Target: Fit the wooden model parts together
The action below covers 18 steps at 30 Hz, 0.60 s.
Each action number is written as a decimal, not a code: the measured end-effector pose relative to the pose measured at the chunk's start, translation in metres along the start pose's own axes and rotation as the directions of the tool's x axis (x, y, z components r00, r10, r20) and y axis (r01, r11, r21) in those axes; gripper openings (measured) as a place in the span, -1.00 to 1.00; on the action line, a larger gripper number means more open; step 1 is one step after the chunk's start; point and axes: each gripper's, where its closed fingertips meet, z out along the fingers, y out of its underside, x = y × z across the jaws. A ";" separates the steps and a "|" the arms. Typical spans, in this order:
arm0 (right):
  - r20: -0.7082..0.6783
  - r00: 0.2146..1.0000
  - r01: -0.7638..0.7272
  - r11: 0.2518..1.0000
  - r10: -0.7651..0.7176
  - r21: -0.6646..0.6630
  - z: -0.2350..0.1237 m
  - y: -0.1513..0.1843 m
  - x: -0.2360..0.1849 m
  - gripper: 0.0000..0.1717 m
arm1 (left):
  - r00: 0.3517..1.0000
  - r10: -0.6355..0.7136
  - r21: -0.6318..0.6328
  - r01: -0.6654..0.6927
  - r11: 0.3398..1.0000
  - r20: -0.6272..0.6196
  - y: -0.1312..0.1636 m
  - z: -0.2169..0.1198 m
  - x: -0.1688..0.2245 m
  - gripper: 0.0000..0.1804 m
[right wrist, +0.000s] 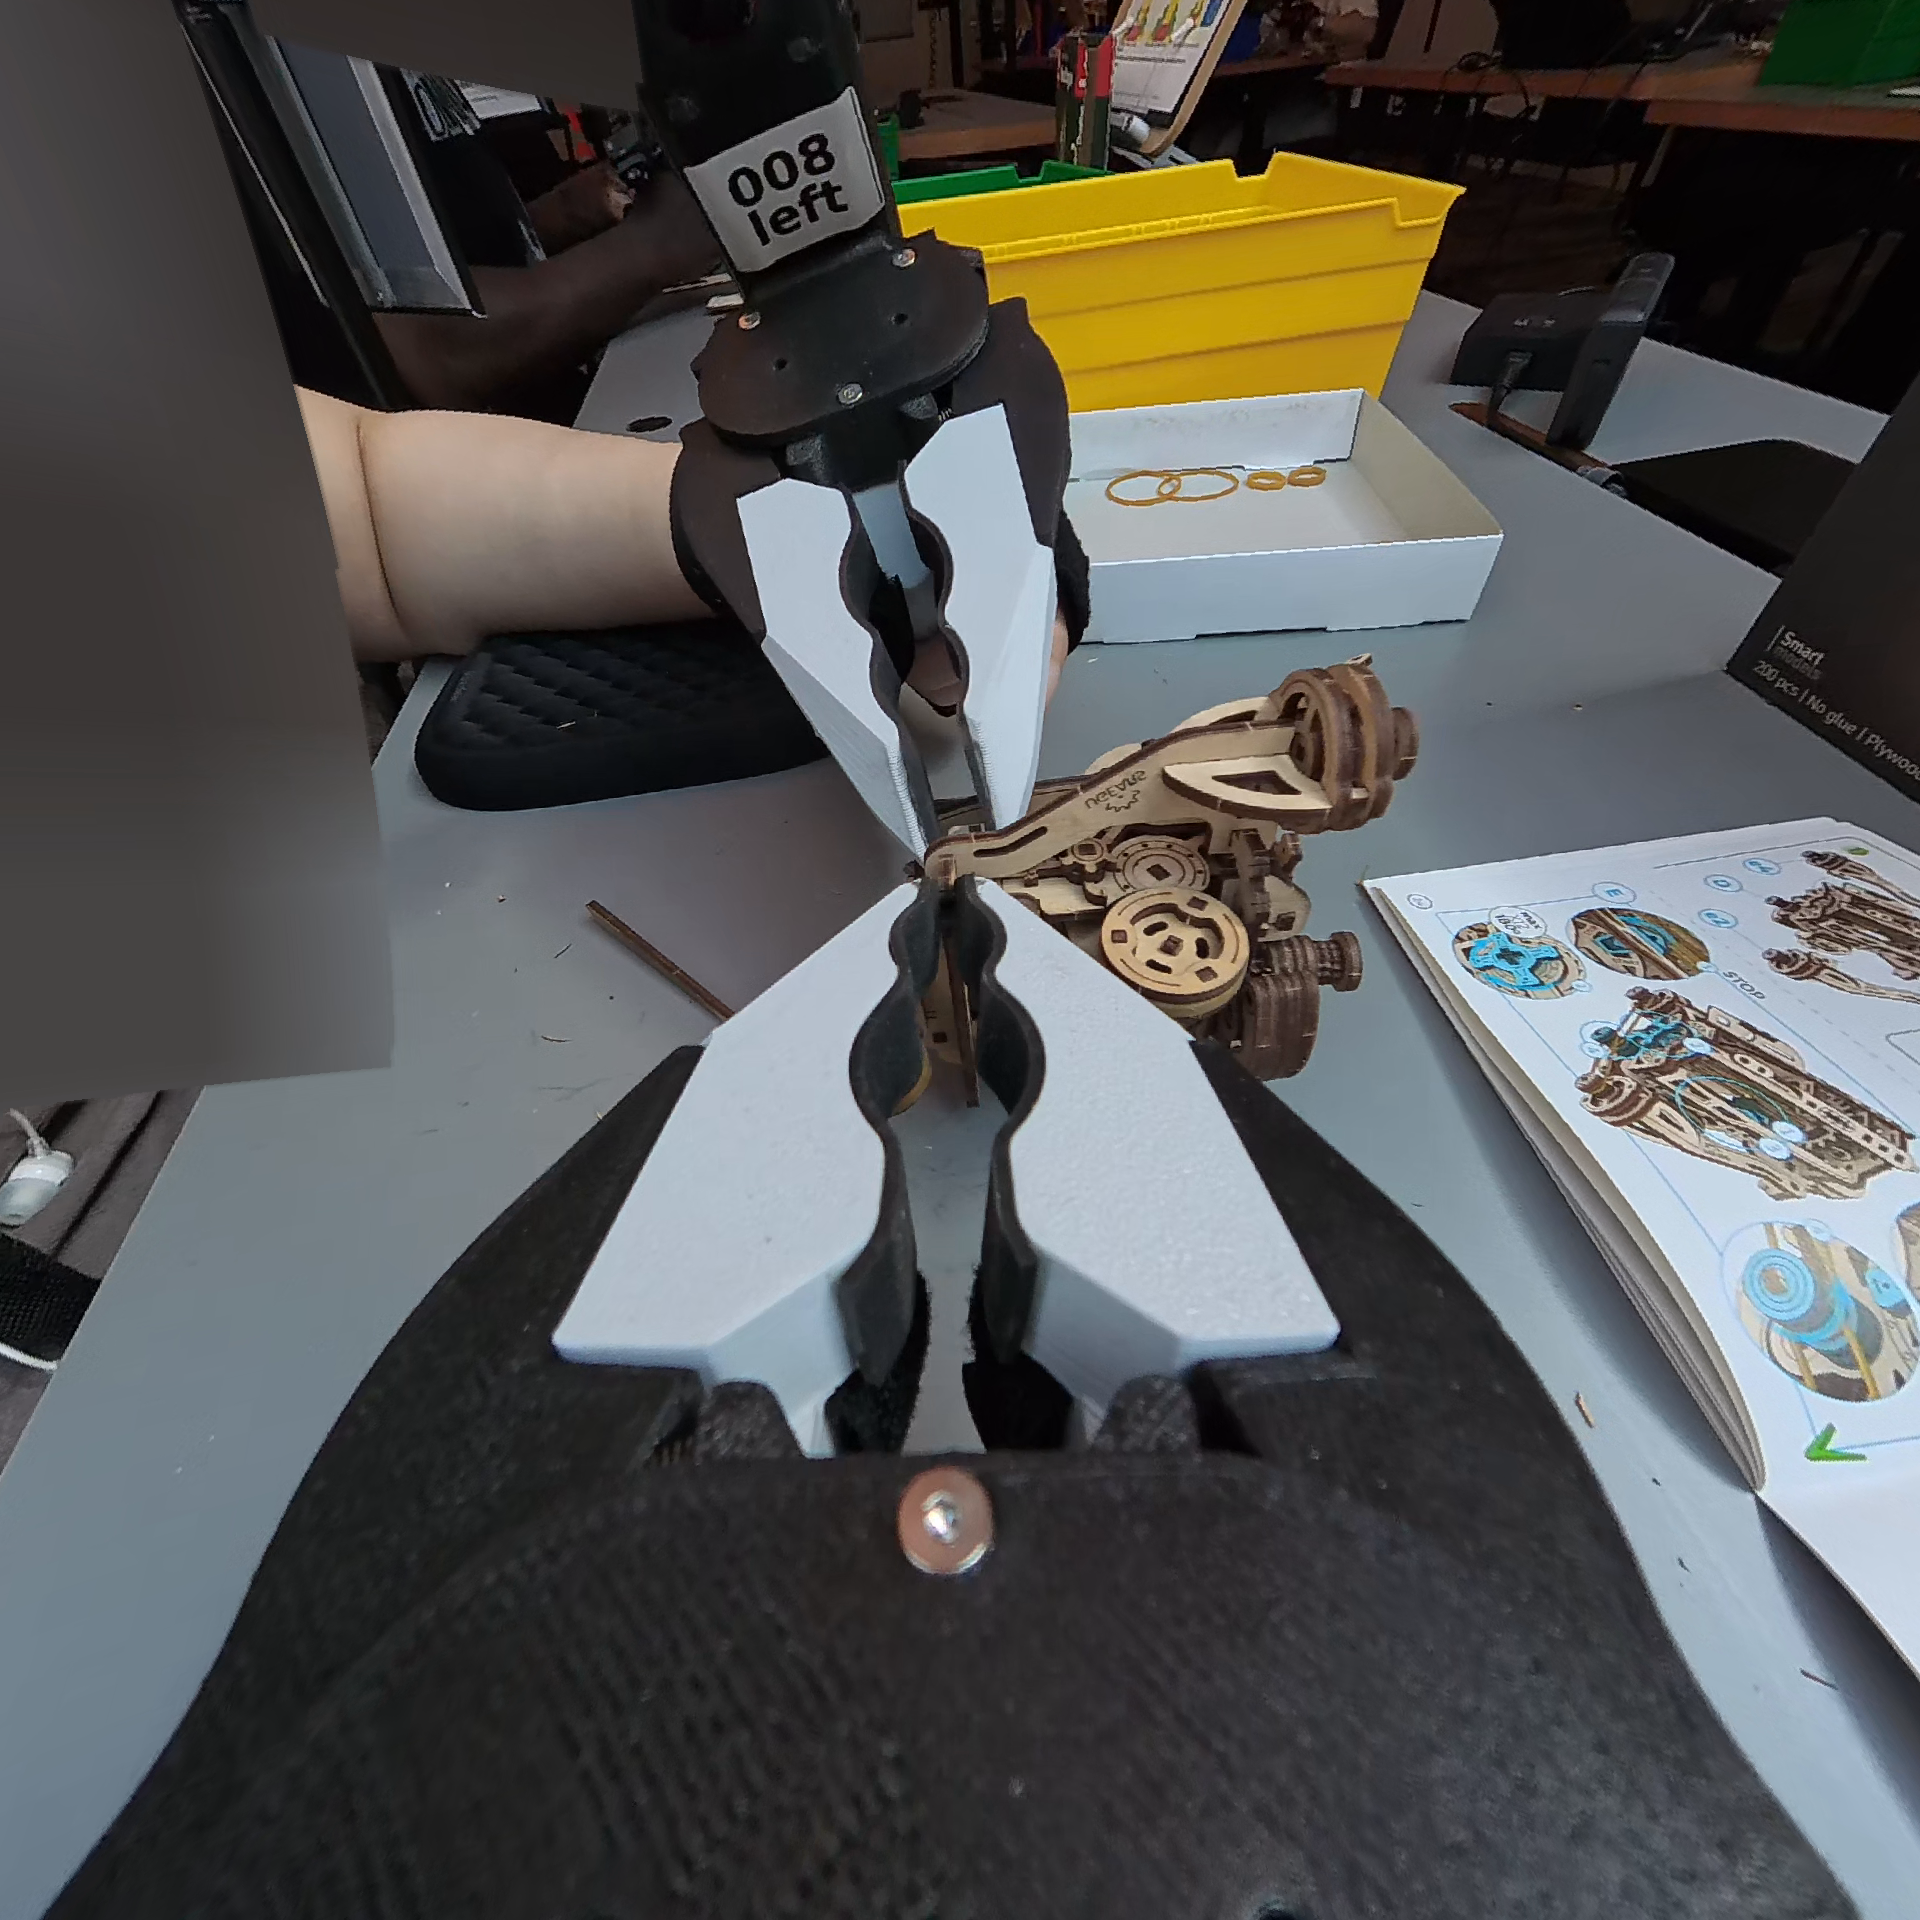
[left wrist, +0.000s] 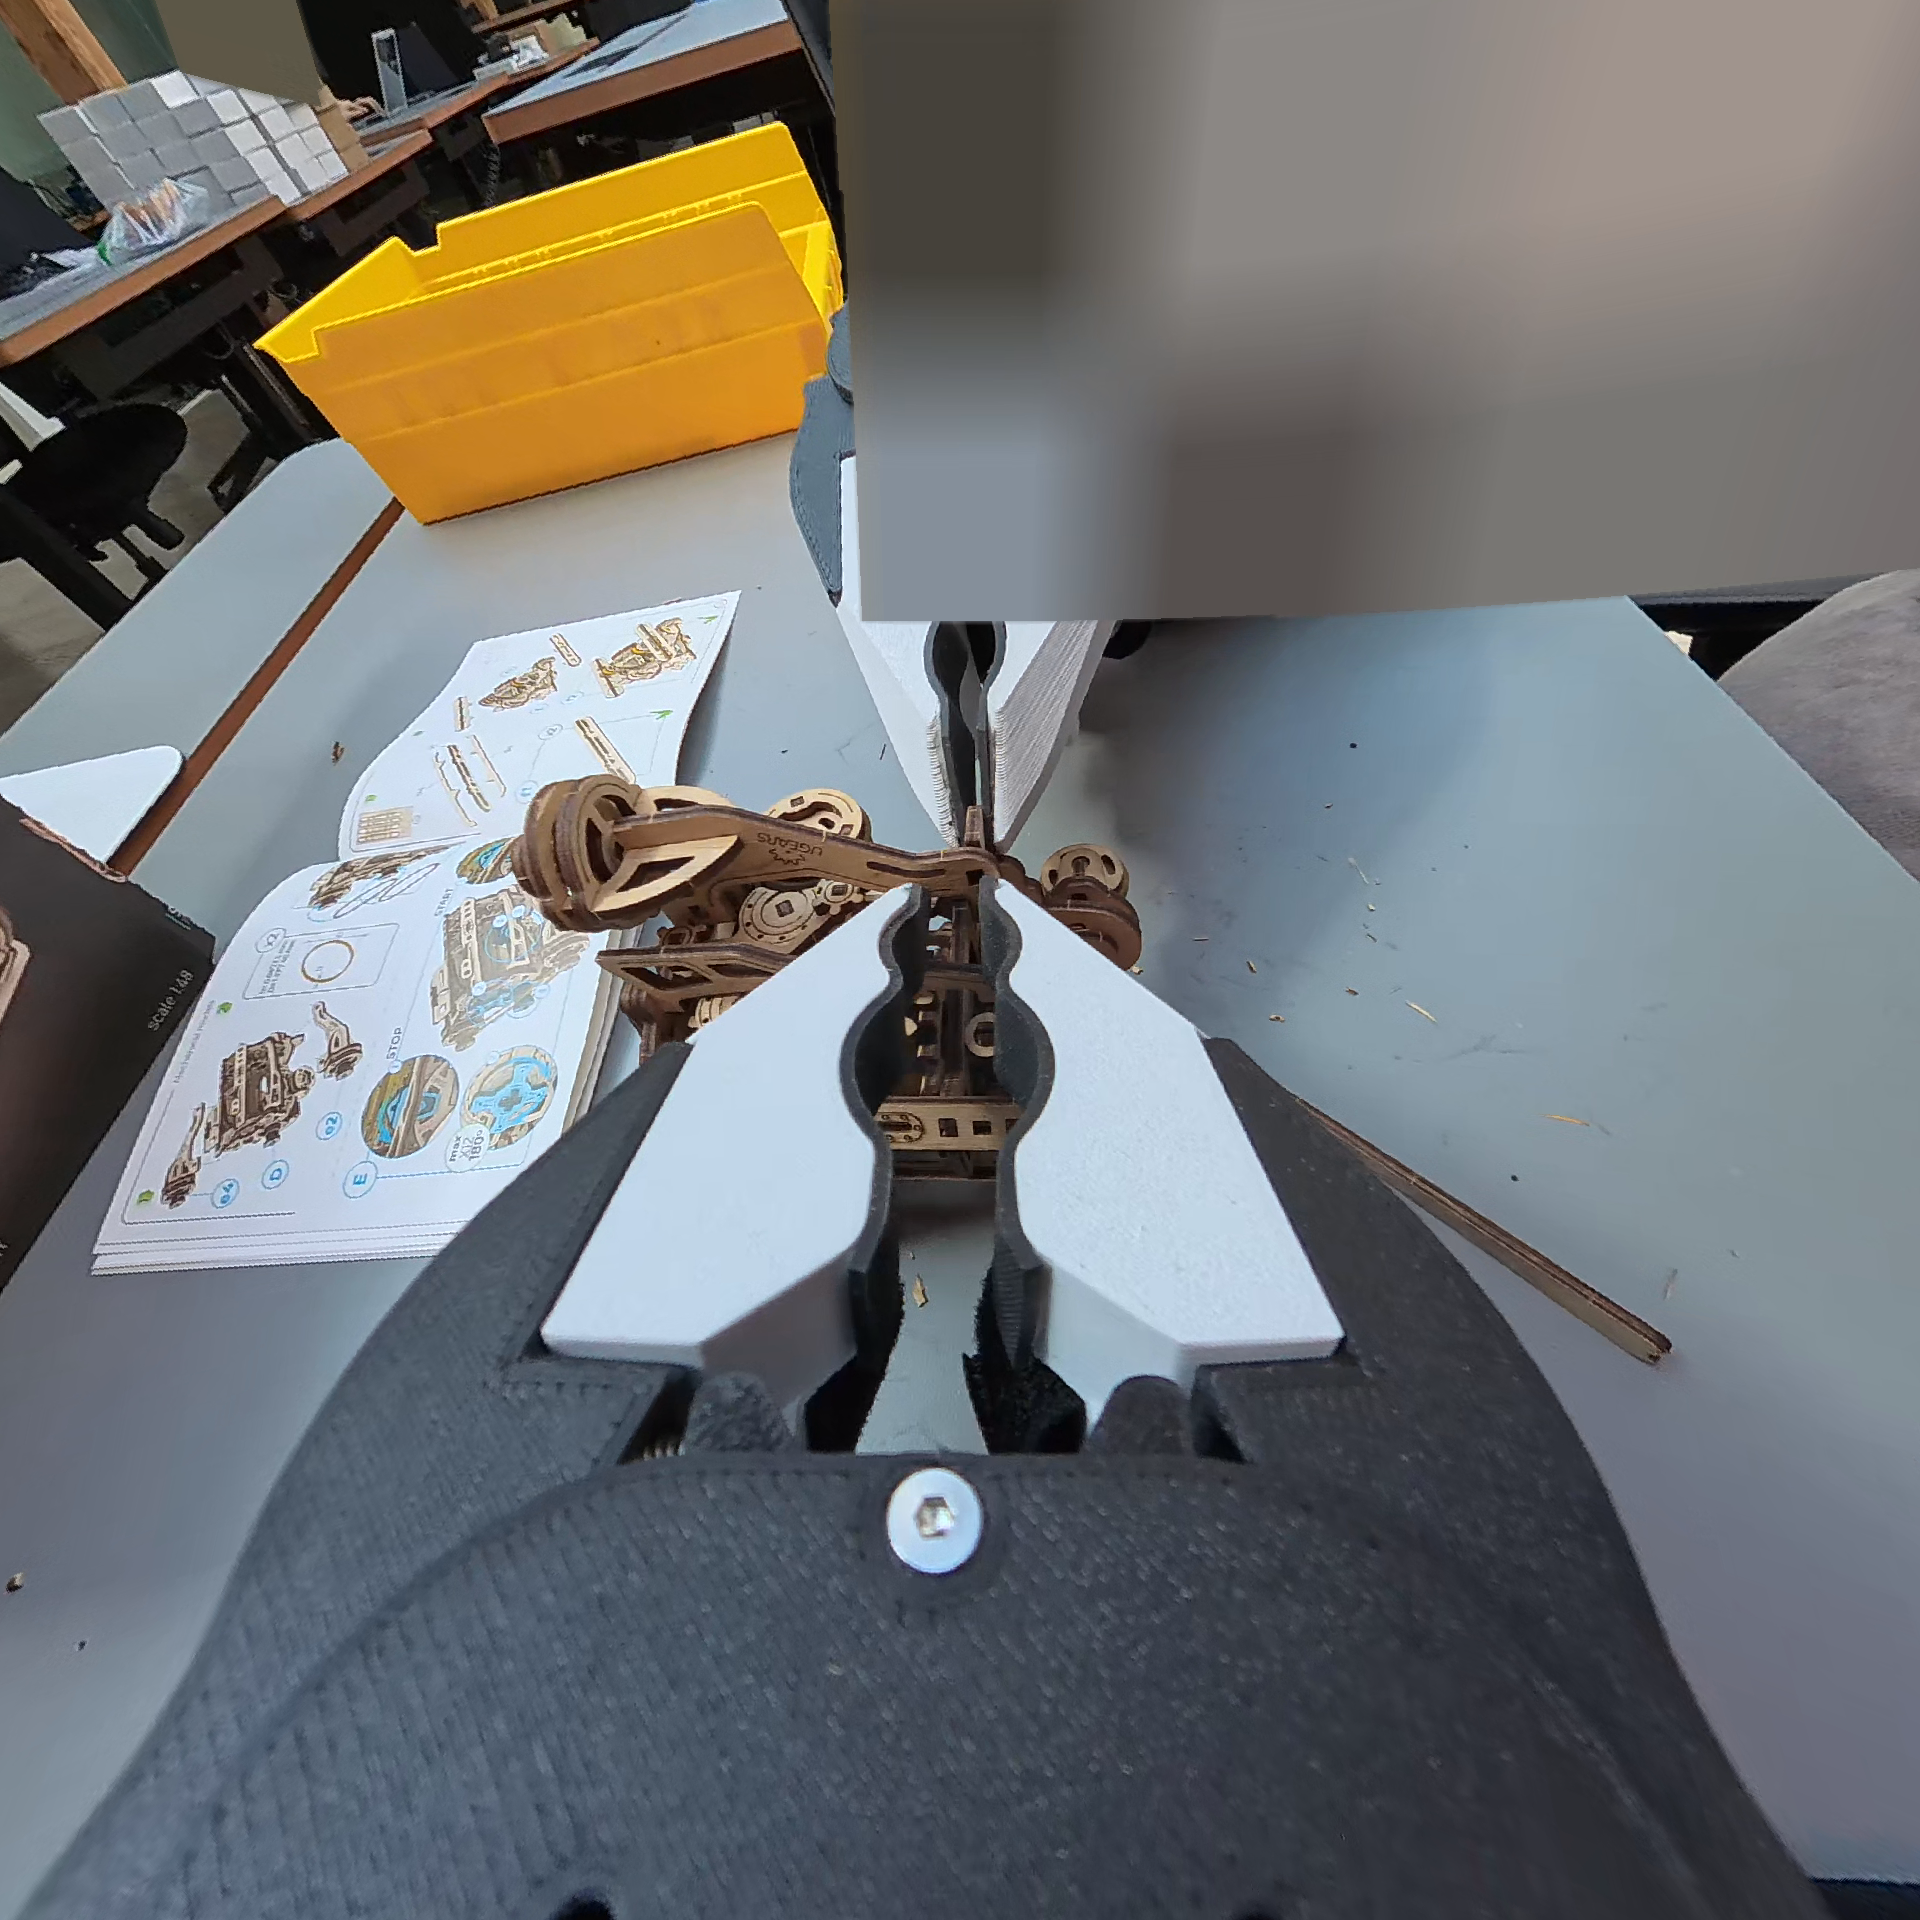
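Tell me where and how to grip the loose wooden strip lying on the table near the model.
Grip the wooden strip near its middle, coming straight down from above with the fingers across its narrow width. It lies flat on the grey table, long and thin, clear of the wooden model, so probably only its side edges offer purchase.

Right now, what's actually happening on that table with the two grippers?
A person is assembling a wooden mechanical model on the grey table with two handheld grippers. The right gripper is clamped on a thin plywood plate at the model's near end. The left gripper comes down from above, its fingertips slightly parted at the end of the model's curved wooden arm. An open instruction booklet, a yellow bin and a white tray holding rubber bands sit nearby.
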 end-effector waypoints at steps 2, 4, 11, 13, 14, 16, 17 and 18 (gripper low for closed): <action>0.003 1.000 -0.006 1.000 0.006 0.006 0.000 0.000 0.000 -0.97 | 1.000 -0.006 0.005 0.006 1.000 -0.004 0.000 0.000 0.000 -0.92; 0.007 1.000 -0.015 1.000 0.015 0.011 0.000 0.000 0.000 -0.97 | 1.000 0.000 0.004 0.000 1.000 -0.008 0.000 0.000 0.000 -0.90; 0.012 1.000 -0.029 0.999 0.029 0.032 -0.003 -0.002 0.001 -0.91 | 1.000 0.007 0.008 -0.006 1.000 -0.025 0.001 0.000 0.003 -0.89; 0.019 0.999 -0.039 0.998 0.038 0.052 -0.004 -0.005 0.001 -0.87 | 1.000 0.006 0.013 -0.005 1.000 -0.024 0.001 0.000 0.003 -0.89; 0.021 0.999 -0.041 0.998 0.040 0.057 -0.005 -0.006 0.000 -0.87 | 1.000 0.006 0.015 -0.005 1.000 -0.022 0.001 0.000 0.003 -0.89; 0.016 0.999 -0.034 0.998 0.033 0.052 -0.005 -0.005 0.001 -0.86 | 1.000 0.012 0.016 -0.012 1.000 -0.019 0.001 0.000 0.002 -0.89; 0.035 0.999 -0.022 0.999 0.020 0.048 -0.006 -0.005 -0.002 -0.82 | 1.000 0.014 0.019 -0.013 1.000 -0.017 0.001 0.000 0.002 -0.89; 0.033 0.999 -0.022 0.999 0.020 0.045 -0.005 -0.004 -0.002 -0.82 | 1.000 0.012 0.024 -0.011 1.000 -0.018 0.001 -0.001 0.002 -0.90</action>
